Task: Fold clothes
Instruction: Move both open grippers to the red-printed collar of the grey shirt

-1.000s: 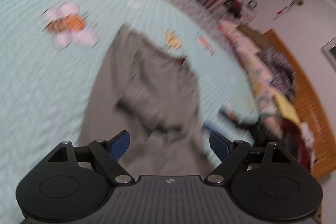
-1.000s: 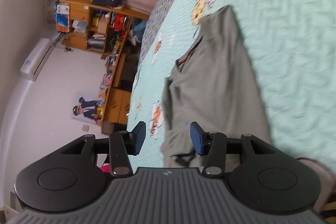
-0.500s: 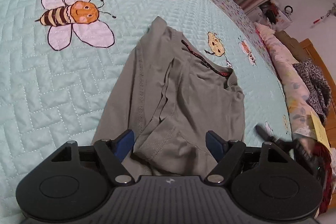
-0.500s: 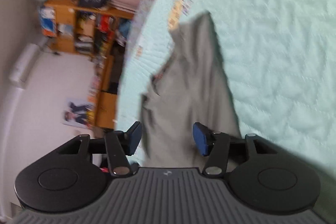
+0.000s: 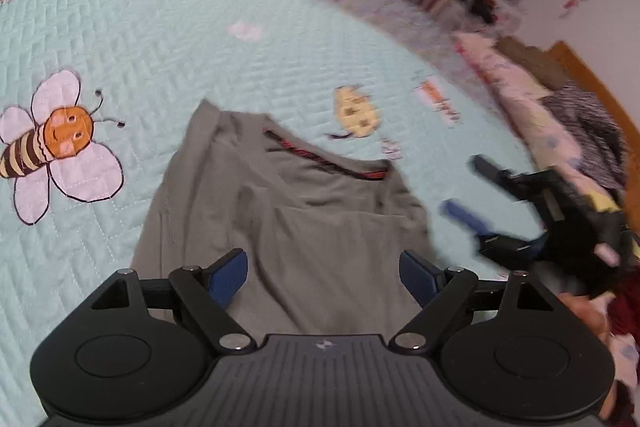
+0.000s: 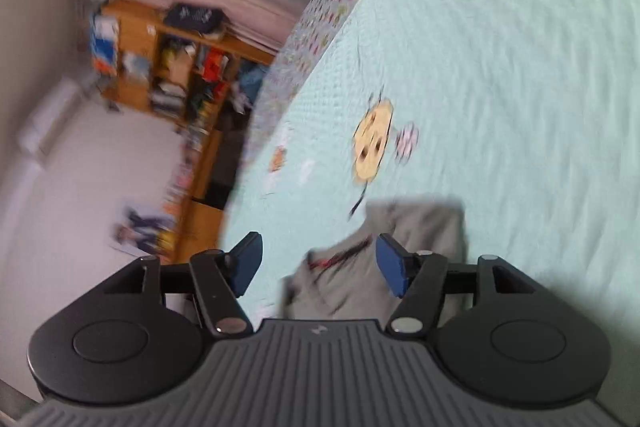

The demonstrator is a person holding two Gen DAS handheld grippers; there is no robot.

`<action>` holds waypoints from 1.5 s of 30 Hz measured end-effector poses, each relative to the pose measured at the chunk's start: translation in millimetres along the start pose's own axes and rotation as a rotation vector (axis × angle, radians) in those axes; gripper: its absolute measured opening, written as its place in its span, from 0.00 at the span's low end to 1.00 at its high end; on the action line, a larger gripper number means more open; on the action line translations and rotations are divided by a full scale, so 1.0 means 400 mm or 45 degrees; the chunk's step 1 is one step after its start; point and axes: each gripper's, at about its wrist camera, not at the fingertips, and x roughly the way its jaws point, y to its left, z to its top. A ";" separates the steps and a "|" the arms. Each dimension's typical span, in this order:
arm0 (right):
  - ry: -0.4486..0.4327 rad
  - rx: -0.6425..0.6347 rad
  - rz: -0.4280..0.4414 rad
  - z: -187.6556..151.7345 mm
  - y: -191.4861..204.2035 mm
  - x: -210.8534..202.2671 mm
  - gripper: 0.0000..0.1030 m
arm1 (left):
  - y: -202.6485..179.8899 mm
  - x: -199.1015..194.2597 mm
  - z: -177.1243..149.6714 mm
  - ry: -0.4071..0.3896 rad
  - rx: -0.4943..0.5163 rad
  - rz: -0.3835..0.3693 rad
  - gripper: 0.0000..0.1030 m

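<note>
— What does the right wrist camera take in?
— The right gripper (image 6: 318,265), its blue-padded fingers (image 6: 390,267) set wide apart with nothing between them, above a crumpled grey-green cotton shirt (image 6: 420,231) with a red-and-black neck trim.
— And beneath the shirt?
— A mint-green quilted bedspread (image 6: 520,107); a yellow cartoon patch (image 6: 374,147) lies near the shirt at 12 o'clock.
— Beyond the bed?
— At 10 o'clock, blurred, a cluttered orange wooden bookshelf (image 6: 168,67).

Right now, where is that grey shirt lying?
In the left wrist view, the grey shirt lies on the mint bedspread, right of the big bee picture.
</note>
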 end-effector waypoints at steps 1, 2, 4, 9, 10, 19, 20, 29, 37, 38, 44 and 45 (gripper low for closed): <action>-0.009 -0.087 -0.053 0.022 0.017 0.006 0.63 | 0.011 0.009 0.001 0.014 -0.015 0.005 0.82; -0.001 -0.162 -0.069 0.039 0.024 0.010 0.63 | 0.022 0.018 0.002 0.027 -0.030 0.010 0.82; 0.030 -0.269 -0.098 0.067 0.025 0.024 0.63 | 0.039 0.032 -0.004 0.053 -0.032 0.026 0.82; 0.132 -0.130 -0.092 0.084 -0.095 0.061 0.62 | 0.026 0.020 -0.002 0.042 0.008 0.002 0.81; 0.138 -0.103 -0.086 0.082 -0.118 0.066 0.62 | 0.017 0.022 0.005 0.038 0.014 -0.010 0.81; 0.144 -0.094 0.084 0.026 -0.160 0.027 0.61 | -0.108 0.178 0.146 0.087 0.002 -0.154 0.78; 0.145 -0.110 0.087 0.023 -0.158 0.029 0.60 | -0.122 0.196 0.162 0.093 0.001 -0.170 0.78; 0.165 -0.083 0.145 0.048 -0.207 0.061 0.12 | -0.190 0.362 0.208 0.159 -0.017 -0.153 0.77; 0.089 -0.043 0.142 0.043 -0.209 0.039 0.02 | -0.211 0.408 0.213 0.177 0.045 -0.090 0.73; 0.057 -0.042 0.135 0.042 -0.210 0.029 0.01 | -0.210 0.409 0.214 0.173 0.054 -0.069 0.69; -0.039 -0.038 0.149 0.041 -0.210 -0.002 0.00 | -0.202 0.405 0.216 0.162 0.058 -0.069 0.68; -0.047 -0.038 0.151 0.043 -0.211 -0.003 0.00 | -0.200 0.406 0.217 0.160 0.055 -0.067 0.68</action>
